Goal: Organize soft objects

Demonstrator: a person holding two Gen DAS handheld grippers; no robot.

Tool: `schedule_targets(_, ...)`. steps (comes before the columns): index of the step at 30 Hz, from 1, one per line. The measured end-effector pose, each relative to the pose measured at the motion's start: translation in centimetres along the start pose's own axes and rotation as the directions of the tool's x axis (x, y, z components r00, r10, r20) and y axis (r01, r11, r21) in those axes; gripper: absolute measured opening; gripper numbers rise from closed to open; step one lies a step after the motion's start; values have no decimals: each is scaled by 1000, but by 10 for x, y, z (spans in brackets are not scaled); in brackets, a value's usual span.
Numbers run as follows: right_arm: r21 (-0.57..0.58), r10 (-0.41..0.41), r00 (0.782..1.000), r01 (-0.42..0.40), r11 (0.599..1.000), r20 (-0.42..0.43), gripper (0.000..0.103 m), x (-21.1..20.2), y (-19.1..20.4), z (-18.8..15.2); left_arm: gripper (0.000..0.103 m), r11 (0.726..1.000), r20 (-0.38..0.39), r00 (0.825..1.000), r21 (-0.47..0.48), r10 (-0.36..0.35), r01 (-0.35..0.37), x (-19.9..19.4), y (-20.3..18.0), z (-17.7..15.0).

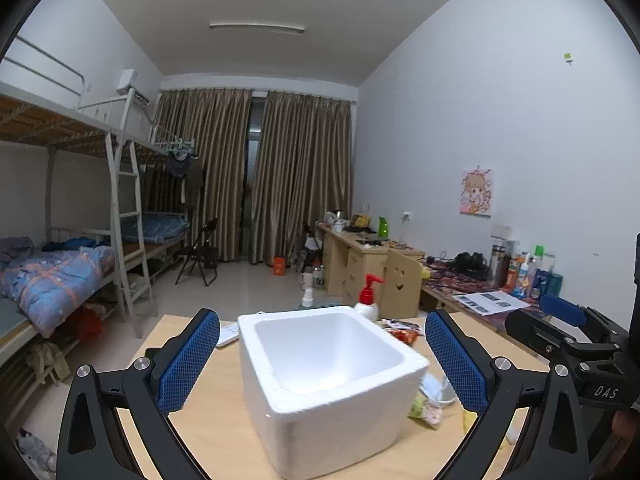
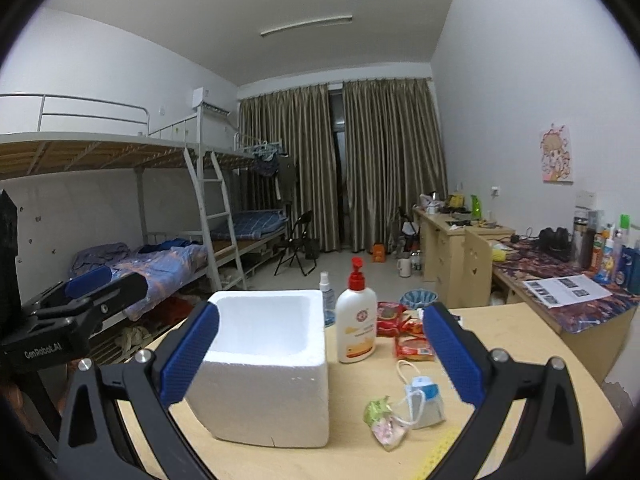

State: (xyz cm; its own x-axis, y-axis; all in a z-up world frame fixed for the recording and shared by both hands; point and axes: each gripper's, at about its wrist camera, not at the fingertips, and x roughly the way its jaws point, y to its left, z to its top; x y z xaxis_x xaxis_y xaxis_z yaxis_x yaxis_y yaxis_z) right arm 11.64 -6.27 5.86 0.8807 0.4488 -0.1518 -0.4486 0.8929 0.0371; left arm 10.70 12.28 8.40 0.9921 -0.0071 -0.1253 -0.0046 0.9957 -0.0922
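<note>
Both your left gripper point(image 1: 322, 364) and right gripper point(image 2: 320, 354) gape, holding nothing; foam box point(image 2: 266, 360) empty, face mask point(image 2: 424, 400) just right of it, so pinch the mask body, not straps

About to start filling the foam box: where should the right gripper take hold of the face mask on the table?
Grip the face mask across its folded blue body, coming from above with the open right gripper. It lies flat, so a side approach finds little to pinch, and its loops would likely slip. The small packet touches its left edge, so stay right.
</note>
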Motion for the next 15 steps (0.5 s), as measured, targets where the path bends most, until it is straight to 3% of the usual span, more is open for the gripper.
schedule_targets(5, 2, -25, 999, 25, 1000, 24, 103, -23, -4, -3, 103, 999, -1, 1000, 26, -24, 24, -14, -20, -2)
schedule_targets(15, 23, -116, 991, 115, 993, 69, 103, -69, -28, -20, 103, 989, 6, 990, 47, -139, 139, -34, -64, -9)
